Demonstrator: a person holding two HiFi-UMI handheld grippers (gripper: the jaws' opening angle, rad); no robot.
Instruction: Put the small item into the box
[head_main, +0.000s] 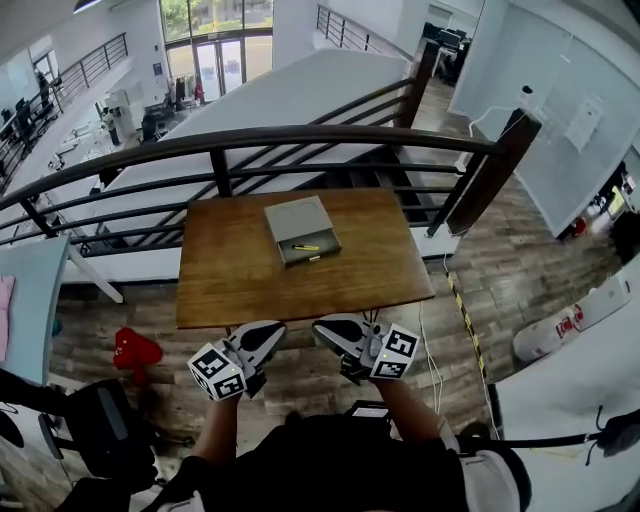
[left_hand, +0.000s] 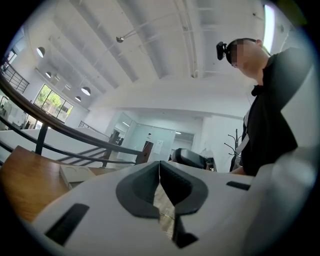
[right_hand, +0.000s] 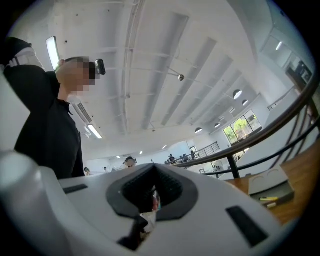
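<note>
Both grippers hang low at 6 o'clock in the head view, just off the near edge of the table (head_main: 230, 270) and touching nothing. The left gripper (head_main: 268, 335) sits at 7 o'clock and the right gripper (head_main: 328, 333) at 5 o'clock, with their tips turned toward each other.

In the left gripper view, the left gripper (left_hand: 159, 165) has its jaws pressed together at the tips with nothing between them. The right gripper view shows the same for the right gripper (right_hand: 152, 169): tips meeting, nothing gripped.

The box (head_main: 302, 230) lies open near the middle of the table, at 12 o'clock from the grippers and well apart from them. Its pale half is toward the railing (head_main: 300, 140) and its dark half toward the person. A thin yellow item (head_main: 306, 247) lies in the dark half. A smaller pale piece (head_main: 315, 258) lies just beside it at 6 o'clock, by the box's near rim; I cannot tell whether it is inside or outside.

The right gripper view shows the box (right_hand: 270, 187) at 3 o'clock with the yellow item (right_hand: 268, 198) in it.
</note>
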